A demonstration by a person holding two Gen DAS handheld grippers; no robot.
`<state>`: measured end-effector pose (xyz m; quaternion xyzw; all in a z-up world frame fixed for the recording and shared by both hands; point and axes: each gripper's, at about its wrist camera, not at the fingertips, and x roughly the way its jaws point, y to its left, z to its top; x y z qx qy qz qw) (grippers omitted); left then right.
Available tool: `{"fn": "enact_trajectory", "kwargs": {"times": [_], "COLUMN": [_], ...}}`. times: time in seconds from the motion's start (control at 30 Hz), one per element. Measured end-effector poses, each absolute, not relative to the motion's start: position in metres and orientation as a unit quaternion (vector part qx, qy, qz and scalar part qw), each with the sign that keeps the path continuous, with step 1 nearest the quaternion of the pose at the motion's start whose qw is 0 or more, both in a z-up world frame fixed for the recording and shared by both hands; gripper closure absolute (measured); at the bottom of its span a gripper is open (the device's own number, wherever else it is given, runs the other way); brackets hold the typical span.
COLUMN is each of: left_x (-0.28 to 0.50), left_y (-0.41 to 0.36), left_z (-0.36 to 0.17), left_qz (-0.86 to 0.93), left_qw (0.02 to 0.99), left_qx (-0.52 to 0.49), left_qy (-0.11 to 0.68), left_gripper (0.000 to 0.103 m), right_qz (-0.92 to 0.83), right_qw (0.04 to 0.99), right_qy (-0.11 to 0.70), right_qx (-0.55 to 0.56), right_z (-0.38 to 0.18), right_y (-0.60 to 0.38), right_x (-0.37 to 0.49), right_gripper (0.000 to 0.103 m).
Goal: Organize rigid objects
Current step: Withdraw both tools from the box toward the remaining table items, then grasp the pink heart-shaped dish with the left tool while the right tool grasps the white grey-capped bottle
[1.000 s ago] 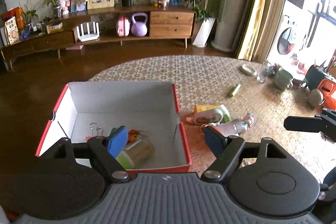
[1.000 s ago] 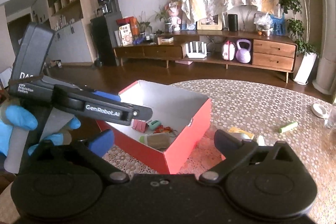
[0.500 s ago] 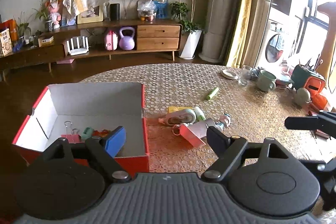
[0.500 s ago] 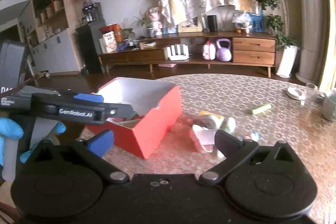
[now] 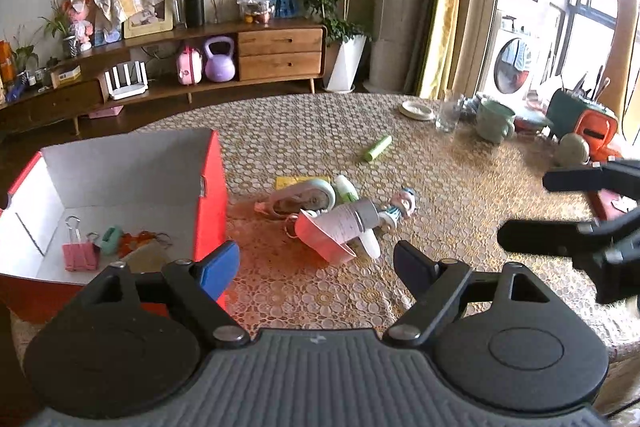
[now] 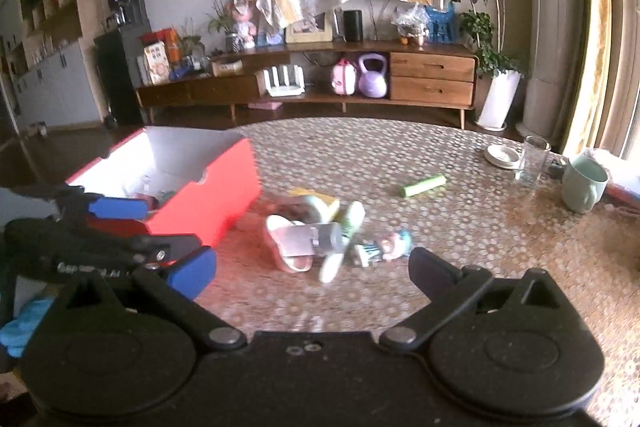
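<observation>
A red box with a white inside stands on the left of the round table. In it lie a pink binder clip and a teal piece. To its right is a heap: a tape dispenser, a pink cup, a small figurine and a yellow pad. A green tube lies farther back. My left gripper is open just short of the pink cup, touching nothing. My right gripper is open too, facing the same heap. It also shows at the right.
A mint mug, a glass and a saucer stand at the far right of the table, with an orange holder beyond them. A wooden sideboard runs along the back wall. A blue-gloved hand shows low on the left.
Both grippers have swung to the right and come lower, away from the red box and toward the heap of objects. The box has slid to the left in both views. The jaws stay wide.
</observation>
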<state>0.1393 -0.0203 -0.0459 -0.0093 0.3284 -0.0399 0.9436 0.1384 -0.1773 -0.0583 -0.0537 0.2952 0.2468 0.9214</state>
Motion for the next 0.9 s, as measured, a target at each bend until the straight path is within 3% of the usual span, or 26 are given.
{"fn": "enact_trajectory", "kwargs": {"times": [0.9], "left_x": [0.218], "left_y": [-0.045], "left_z": [-0.131], "left_qz": [-0.061], "left_qw": [0.935], "left_qx": [0.053], "left_qy": [0.347], "left_gripper": [0.019], "right_qz": [0.330], "right_qw": [0.844], "right_qy": [0.393], "right_qx": [-0.157], "right_z": [-0.124], "right_y": [-0.125], "right_x": [0.262], "right_gripper": [0.019]}}
